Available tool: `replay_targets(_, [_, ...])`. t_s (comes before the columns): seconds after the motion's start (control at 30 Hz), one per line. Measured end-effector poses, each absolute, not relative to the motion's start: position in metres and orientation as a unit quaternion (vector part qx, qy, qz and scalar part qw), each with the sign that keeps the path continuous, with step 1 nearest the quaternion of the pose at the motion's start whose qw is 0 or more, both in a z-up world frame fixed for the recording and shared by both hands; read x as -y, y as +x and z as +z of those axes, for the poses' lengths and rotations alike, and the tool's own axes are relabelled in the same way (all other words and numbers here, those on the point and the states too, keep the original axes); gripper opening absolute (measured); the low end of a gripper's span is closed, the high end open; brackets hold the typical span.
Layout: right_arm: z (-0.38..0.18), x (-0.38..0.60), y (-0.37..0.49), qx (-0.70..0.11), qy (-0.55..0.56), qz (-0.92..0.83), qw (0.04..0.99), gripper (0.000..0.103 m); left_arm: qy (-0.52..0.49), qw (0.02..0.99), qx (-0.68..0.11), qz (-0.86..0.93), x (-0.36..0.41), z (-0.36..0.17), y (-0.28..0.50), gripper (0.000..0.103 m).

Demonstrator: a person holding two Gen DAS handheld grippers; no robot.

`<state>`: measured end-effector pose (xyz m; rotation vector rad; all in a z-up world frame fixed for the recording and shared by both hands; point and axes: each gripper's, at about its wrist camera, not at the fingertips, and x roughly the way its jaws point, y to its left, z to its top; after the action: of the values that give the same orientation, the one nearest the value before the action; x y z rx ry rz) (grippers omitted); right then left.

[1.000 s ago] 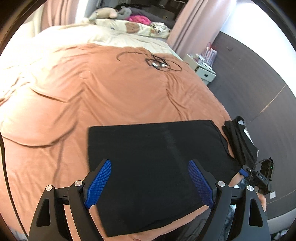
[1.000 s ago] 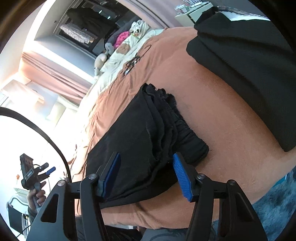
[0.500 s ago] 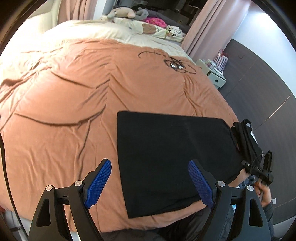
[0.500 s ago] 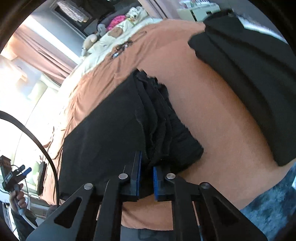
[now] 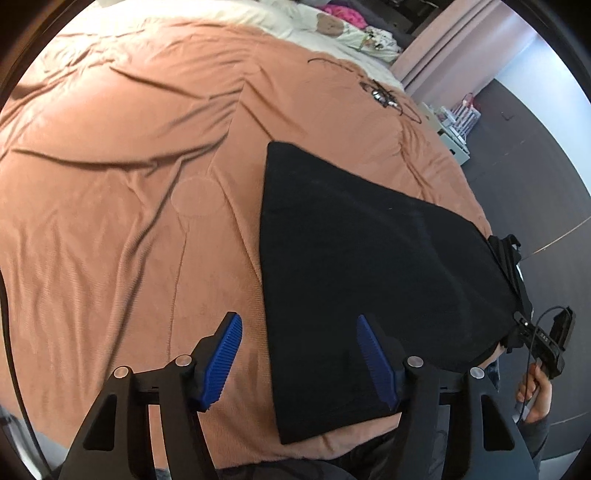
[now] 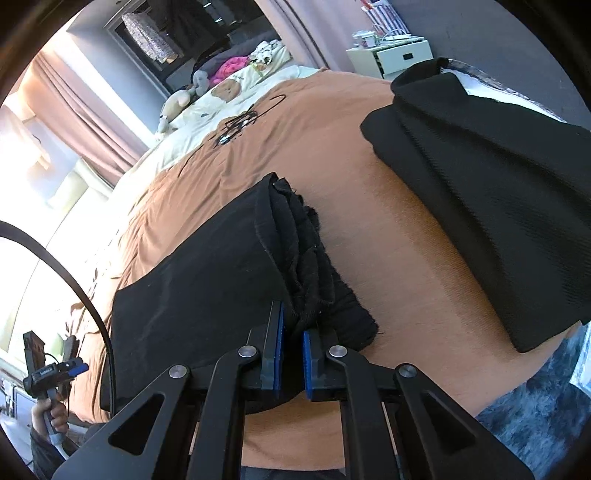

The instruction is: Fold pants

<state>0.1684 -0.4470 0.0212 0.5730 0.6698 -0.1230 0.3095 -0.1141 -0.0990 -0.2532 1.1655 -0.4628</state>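
In the left wrist view, the left claw (image 5: 299, 354) has its two blue pads wide apart and holds nothing. It hangs over the near left part of the black pants (image 5: 369, 266), which lie flat on the orange bed cover (image 5: 122, 206). The left pad is over the bare cover just beside the left edge of the pants, and the right pad is over the black cloth. The pants make a wide dark shape that goes from the near edge of the bed to the right side. At the far right of this view the right claw (image 5: 517, 325) is seen at the right end of the pants, with a hand (image 5: 535, 387) below it. A tangled black cable (image 5: 384, 96) lies far on the cover, and pillows (image 5: 332, 26) are at the head of the bed

In the right wrist view, the right claw (image 6: 293, 343) has its pads pressed together on the bunched waistband end of the pants (image 6: 207, 280), at the near right corner of them. The folds of the waistband stand up just behind the pads. The rest of the pants spreads to the left over the cover. Another black garment (image 6: 498, 206) lies apart on the right side of the bed. At the far left the left claw (image 6: 70, 369) shows, too small to judge. A white nightstand (image 6: 395, 55) stands beyond the bed
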Motion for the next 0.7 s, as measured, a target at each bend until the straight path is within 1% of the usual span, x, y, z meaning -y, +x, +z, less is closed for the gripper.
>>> replay_targets(0.07, [0.018, 0.447, 0.165, -0.324, 0.28, -0.067, 0.901, 0.005, -0.123, 0.797, -0.551, -0.213, 0.115, -0.109, 0.314, 0.066])
replay_targets(0.2, [0.017, 0.449, 0.156, -0.321, 0.278, -0.086, 0.901, 0.005, -0.134, 0.783, -0.568, -0.216, 0.12, -0.127, 0.323, 0.063])
replay_targets(0.27, [0.012, 0.451, 0.155, -0.328, 0.288, -0.081, 0.896, 0.005, -0.137, 0.777, -0.575, -0.218, 0.125, -0.134, 0.328, 0.06])
replay_targets(0.33, [0.007, 0.452, 0.157, -0.34, 0.294, -0.08, 0.89, 0.005, -0.14, 0.77, -0.58, -0.226, 0.13, -0.138, 0.331, 0.054])
replay_targets(0.47, [-0.001, 0.453, 0.157, -0.342, 0.311, -0.075, 0.883, 0.006, -0.133, 0.759, -0.59, -0.241, 0.144, -0.146, 0.339, 0.051])
replay_targets(0.5, [-0.002, 0.455, 0.156, -0.34, 0.323, -0.072, 0.88, 0.006, -0.131, 0.757, -0.594, -0.238, 0.144, -0.15, 0.341, 0.047])
replay_targets(0.53, [-0.003, 0.456, 0.154, -0.339, 0.335, -0.068, 0.877, 0.01, -0.131, 0.756, -0.597, -0.233, 0.144, -0.153, 0.341, 0.043])
replay_targets(0.57, [-0.003, 0.457, 0.152, -0.338, 0.348, -0.063, 0.872, 0.013, -0.131, 0.756, -0.597, -0.232, 0.144, -0.154, 0.342, 0.041])
replay_targets(0.63, [-0.002, 0.457, 0.146, -0.34, 0.358, -0.058, 0.868, 0.023, -0.129, 0.761, -0.593, -0.23, 0.142, -0.152, 0.34, 0.028])
replay_targets(0.7, [-0.002, 0.459, 0.14, -0.339, 0.369, -0.045, 0.864, 0.067, -0.132, 0.766, -0.584, -0.235, 0.139, -0.146, 0.338, 0.019])
